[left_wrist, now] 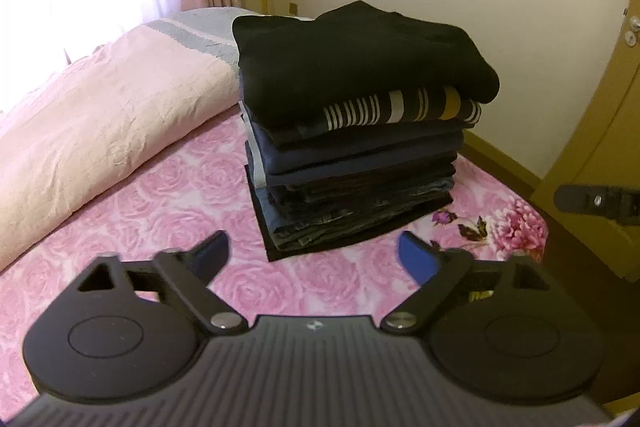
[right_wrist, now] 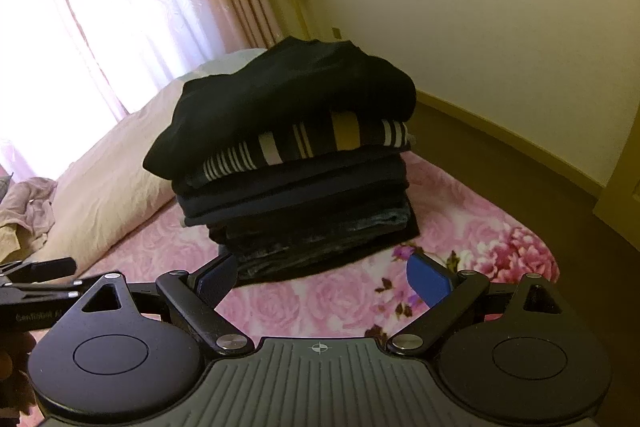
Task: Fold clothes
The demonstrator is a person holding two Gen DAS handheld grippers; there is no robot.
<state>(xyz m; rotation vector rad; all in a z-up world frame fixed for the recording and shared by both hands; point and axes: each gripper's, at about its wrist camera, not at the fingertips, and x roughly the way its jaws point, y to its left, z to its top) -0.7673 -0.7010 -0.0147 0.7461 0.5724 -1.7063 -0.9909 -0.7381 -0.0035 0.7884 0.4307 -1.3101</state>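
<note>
- Folded stack of clothes sits on bed, straight ahead of both my grippers.
- L gripper & R gripper: both spread wide, holding nothing.
- Neither clearly nearer.

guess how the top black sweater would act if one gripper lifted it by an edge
The black sweater would probably flop and unfold, since it is soft folded fabric. It overhangs the stack, so it may slide off. It looks thick, likely heavyish.

Bare bedspread before the clothes stack — rolled quilt alongside, left.
</note>
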